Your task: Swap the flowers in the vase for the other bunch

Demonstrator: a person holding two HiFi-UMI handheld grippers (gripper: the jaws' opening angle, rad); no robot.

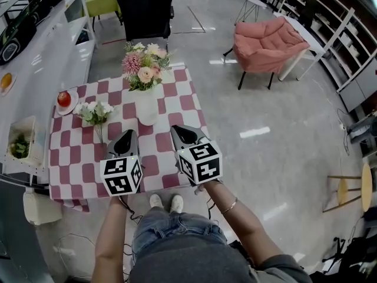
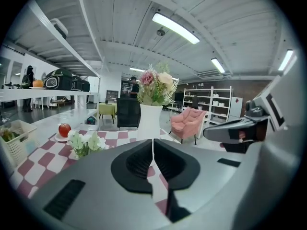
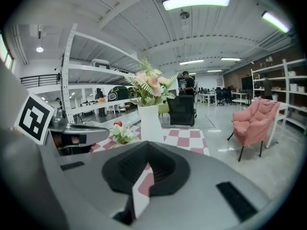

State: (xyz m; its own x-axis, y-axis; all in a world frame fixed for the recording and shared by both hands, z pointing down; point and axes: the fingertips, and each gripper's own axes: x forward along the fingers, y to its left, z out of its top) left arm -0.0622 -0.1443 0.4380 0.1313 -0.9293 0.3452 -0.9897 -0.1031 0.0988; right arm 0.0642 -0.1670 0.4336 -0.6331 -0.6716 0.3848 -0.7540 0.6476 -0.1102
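A white vase (image 1: pixel 146 109) stands at the middle of the pink-and-white checked table (image 1: pixel 177 96), with a bunch of pink and cream flowers (image 1: pixel 143 63) in it. A second bunch, white flowers (image 1: pixel 94 112), lies on the cloth left of the vase, stems toward me. My left gripper (image 1: pixel 128 134) hovers over the near part of the table, right of those stems and apart from them, shut with nothing in it. My right gripper (image 1: pixel 179 129) is beside it, in front of the vase, jaws together and empty. The vase (image 2: pixel 149 121) and white flowers (image 2: pixel 85 143) lie ahead in the left gripper view.
A red apple on a plate (image 1: pixel 64 99) sits at the table's far left corner. A white shelf unit with a basket of greens (image 1: pixel 20 143) runs along the left. A black chair (image 1: pixel 145 13) stands behind the table, a pink armchair (image 1: pixel 268 43) to the far right.
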